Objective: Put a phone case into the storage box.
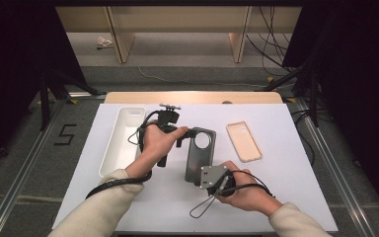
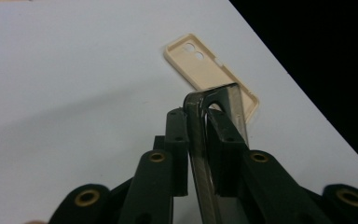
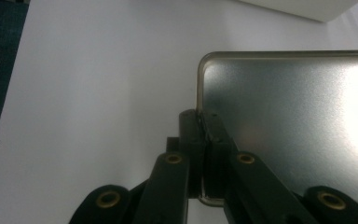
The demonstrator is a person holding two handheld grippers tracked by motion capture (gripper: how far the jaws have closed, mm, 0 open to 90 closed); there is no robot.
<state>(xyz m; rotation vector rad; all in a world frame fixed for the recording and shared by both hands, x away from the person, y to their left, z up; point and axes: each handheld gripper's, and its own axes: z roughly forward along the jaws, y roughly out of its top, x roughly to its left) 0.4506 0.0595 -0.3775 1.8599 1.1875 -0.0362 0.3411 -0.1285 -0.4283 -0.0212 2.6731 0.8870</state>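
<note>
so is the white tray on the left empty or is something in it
Empty, as far as the high view shows: the white tray has a bare white floor. The grey phone case and beige phone case are outside it.

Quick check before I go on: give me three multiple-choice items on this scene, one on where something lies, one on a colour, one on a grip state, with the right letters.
1. Where does the white tray lie on the table?
A. on the person's left
B. on the person's right
C. under the grey case

2. What colour is the phone case lying loose?
A. blue
B. beige
C. red

3. What do the left gripper and right gripper hold?
A. nothing
B. one case each
C. the same grey phone case

Answers: 1 A, the tray sits left of both hands in the high view. 2 B, it shows beige in the high and left gripper views. 3 C, each gripper view shows jaws shut on that case's edge.
</note>
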